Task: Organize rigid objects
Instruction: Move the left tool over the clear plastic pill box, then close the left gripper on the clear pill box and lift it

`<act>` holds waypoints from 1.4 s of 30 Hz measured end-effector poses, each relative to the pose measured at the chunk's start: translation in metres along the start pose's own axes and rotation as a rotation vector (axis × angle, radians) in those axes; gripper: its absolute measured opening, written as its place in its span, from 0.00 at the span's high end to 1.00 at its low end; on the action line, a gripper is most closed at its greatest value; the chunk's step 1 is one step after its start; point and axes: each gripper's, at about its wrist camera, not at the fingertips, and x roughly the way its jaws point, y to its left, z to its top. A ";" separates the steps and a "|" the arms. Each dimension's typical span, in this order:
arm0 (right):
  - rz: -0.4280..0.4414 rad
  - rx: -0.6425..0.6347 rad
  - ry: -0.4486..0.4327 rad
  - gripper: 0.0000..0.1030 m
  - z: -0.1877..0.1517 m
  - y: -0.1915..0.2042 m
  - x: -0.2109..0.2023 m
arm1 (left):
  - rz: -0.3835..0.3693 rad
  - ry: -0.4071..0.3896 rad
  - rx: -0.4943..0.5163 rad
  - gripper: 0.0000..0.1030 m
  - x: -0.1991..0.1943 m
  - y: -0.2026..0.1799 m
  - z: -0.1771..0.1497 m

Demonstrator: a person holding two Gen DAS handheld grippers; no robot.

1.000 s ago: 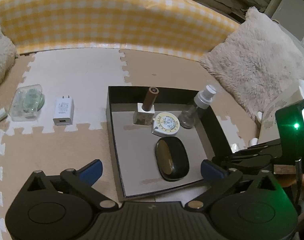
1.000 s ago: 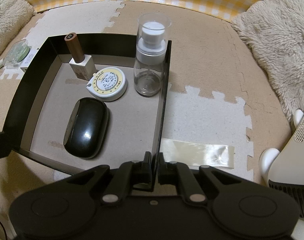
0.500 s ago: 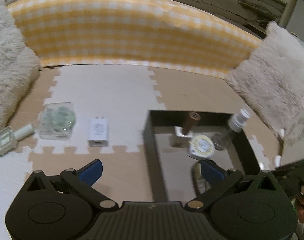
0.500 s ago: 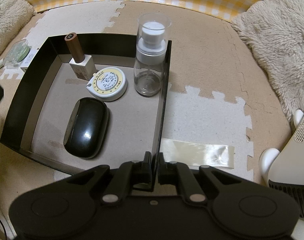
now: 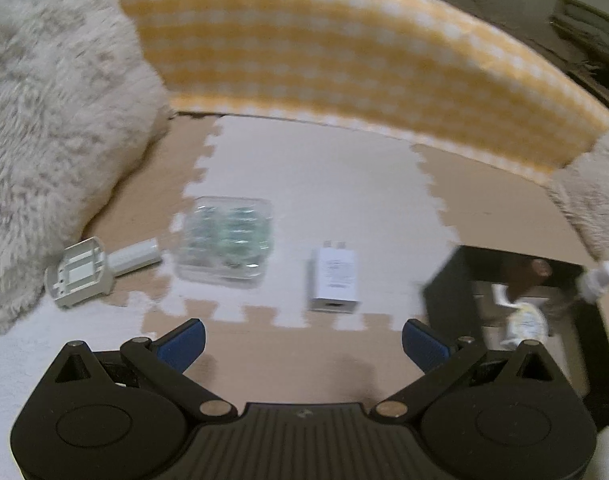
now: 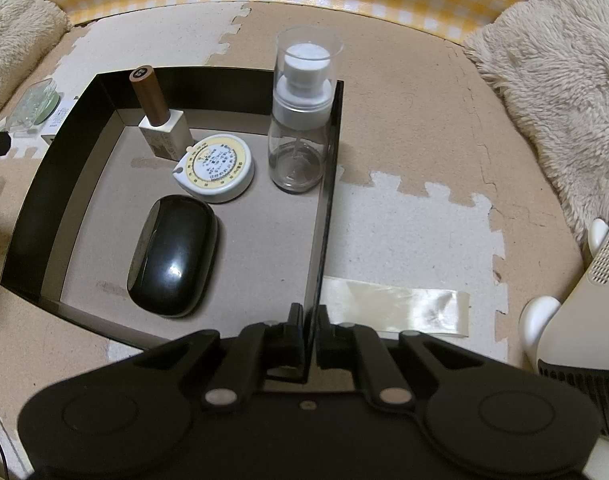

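Your left tongs [image 5: 302, 344], spread wide and empty, have swung toward the white plastic charger [image 5: 334, 281] while your right tongs [image 6: 309, 322] stay clamped on the black rectangular cardboard box [image 6: 324, 204] wall.

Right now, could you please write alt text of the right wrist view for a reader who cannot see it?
The right gripper is shut on the right wall of a black box on a foam floor mat. Inside the box are a black case, a round tape measure, a brown-capped bottle and a clear spray bottle.
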 end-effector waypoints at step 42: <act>-0.002 -0.009 0.002 0.94 0.000 0.002 0.000 | 0.057 -0.161 0.131 0.28 0.083 0.042 0.042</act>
